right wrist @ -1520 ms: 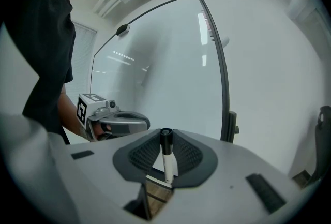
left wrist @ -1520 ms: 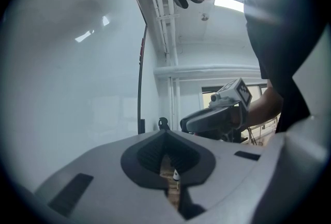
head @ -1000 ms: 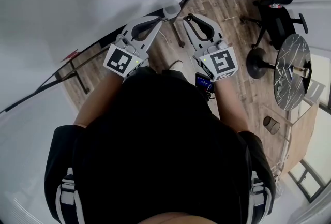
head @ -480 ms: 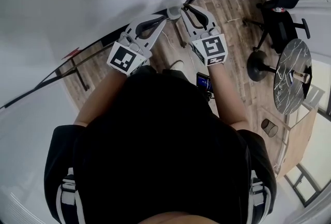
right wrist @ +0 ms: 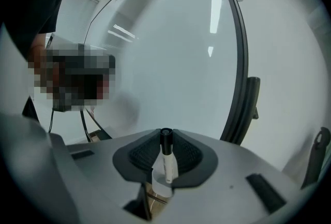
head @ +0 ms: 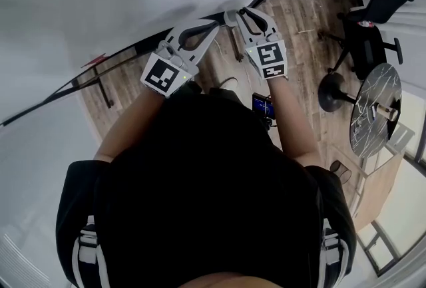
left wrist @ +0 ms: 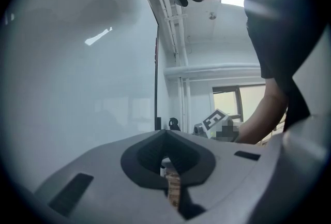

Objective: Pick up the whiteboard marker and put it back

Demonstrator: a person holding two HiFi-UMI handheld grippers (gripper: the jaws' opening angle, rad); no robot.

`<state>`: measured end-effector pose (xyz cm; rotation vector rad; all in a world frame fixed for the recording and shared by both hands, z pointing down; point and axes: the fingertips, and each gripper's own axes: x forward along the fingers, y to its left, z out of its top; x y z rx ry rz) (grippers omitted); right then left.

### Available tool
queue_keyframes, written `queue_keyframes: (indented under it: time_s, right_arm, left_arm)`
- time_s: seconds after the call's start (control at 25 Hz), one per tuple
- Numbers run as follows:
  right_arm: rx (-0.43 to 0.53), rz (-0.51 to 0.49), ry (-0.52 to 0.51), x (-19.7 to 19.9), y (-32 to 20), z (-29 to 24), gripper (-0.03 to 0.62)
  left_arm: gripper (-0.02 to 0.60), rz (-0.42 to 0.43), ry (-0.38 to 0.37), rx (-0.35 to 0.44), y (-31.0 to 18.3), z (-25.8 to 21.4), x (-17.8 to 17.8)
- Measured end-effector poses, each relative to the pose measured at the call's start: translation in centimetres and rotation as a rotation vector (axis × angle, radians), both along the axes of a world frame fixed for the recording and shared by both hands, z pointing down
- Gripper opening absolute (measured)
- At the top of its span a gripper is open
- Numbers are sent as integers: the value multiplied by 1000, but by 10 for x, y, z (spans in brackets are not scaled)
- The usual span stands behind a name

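Observation:
The whiteboard marker (right wrist: 166, 160), white with a black cap, stands upright between the pads of my right gripper (right wrist: 165, 137), which is shut on it. In the head view my right gripper (head: 239, 14) points at the lower edge of the big whiteboard (head: 100, 0). My left gripper (head: 220, 19) is just to its left, their tips almost touching. The left gripper (left wrist: 166, 136) has its jaws together at the tip with nothing between them. The whiteboard (right wrist: 176, 57) fills the right gripper view, with its dark frame (right wrist: 241, 68) on the right.
Below is a wood floor (head: 293, 20). A black office chair (head: 373, 17) and a round marbled table (head: 375, 102) stand to the right. The whiteboard's dark stand legs (head: 101, 84) run along the floor at the left. A small cylinder (head: 338, 171) sits by the right wall.
My right gripper has moved up and left in the head view, toward the whiteboard's lower edge and close to the left gripper's tip, with the marker still in it. The left gripper has barely moved.

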<state>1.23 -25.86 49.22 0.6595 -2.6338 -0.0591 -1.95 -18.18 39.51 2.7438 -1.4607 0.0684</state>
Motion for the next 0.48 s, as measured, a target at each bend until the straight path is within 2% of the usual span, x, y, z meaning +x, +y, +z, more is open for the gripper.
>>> queue_keyframes:
  time_s: [0.48]
  right_arm:
    - [-32,-11,121,-7,-10,42,71]
  left_arm:
    - [3,-28,-7,-15,-2,1,-10]
